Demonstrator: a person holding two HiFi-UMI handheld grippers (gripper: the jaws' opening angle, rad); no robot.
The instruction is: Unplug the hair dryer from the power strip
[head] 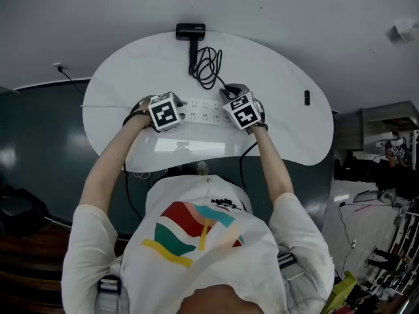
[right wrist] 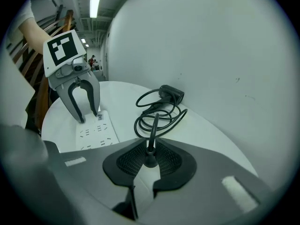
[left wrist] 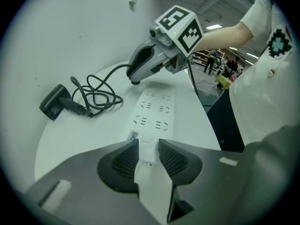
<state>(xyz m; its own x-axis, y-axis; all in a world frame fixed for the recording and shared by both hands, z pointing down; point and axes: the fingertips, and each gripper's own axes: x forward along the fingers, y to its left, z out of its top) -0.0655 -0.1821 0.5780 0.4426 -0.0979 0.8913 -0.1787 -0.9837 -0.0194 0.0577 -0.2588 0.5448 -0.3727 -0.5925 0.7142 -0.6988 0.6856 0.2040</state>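
Note:
A white power strip (head: pixel 203 112) (left wrist: pixel 154 109) (right wrist: pixel 96 137) lies across the white oval table (head: pixel 281 129). The black hair dryer (head: pixel 190 30) (left wrist: pixel 55 102) (right wrist: pixel 171 93) rests at the far edge. Its coiled black cord (head: pixel 209 67) (left wrist: pixel 96 97) (right wrist: pixel 157 111) leads to the plug (right wrist: pixel 150 161) at the strip's right end. My right gripper (head: pixel 229 97) (left wrist: pixel 135 81) (right wrist: pixel 149 165) stands over that plug, jaws either side of its neck with gaps showing. My left gripper (head: pixel 177 106) (left wrist: pixel 149 156) (right wrist: pixel 87 116) stands with its tips on the strip's left end, jaws parted.
A small dark object (head: pixel 307 97) lies near the table's right rim. A wall outlet (head: pixel 57 66) with a cable sits at the left behind the table. Cables hang below the front edge, close to the person's torso. Shelving and clutter (head: pixel 393 175) fill the far right.

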